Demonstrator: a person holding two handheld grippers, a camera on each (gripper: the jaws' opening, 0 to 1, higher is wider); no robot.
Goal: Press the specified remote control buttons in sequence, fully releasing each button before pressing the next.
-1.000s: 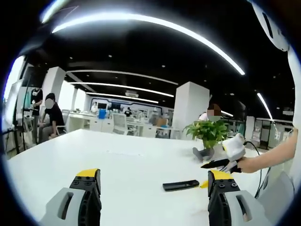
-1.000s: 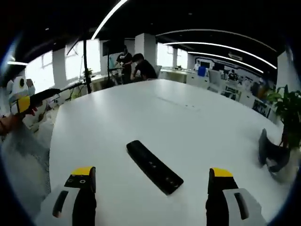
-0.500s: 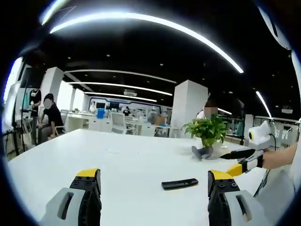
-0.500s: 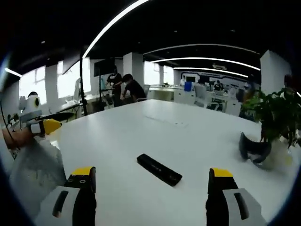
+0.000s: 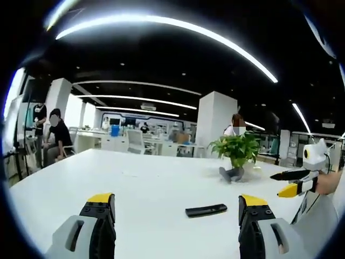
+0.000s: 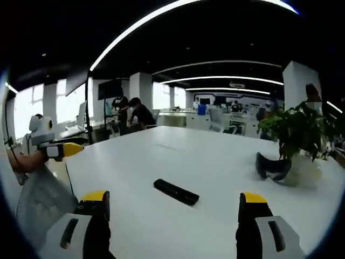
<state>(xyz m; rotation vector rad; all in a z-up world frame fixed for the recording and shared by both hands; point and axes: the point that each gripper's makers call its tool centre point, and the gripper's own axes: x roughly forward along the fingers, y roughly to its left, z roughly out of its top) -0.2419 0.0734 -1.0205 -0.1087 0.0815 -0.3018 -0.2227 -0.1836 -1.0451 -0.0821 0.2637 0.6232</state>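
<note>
White table [image 6: 215, 162] bears a black remote [image 6: 176, 192]; both tools gape.

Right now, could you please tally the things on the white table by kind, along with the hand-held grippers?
Remote control: 1
Potted plant: 1
Dark curved object beside the plant: 1
Hand-held grippers: 2, left hand-held gripper and right hand-held gripper, both open
Total: 5
</note>
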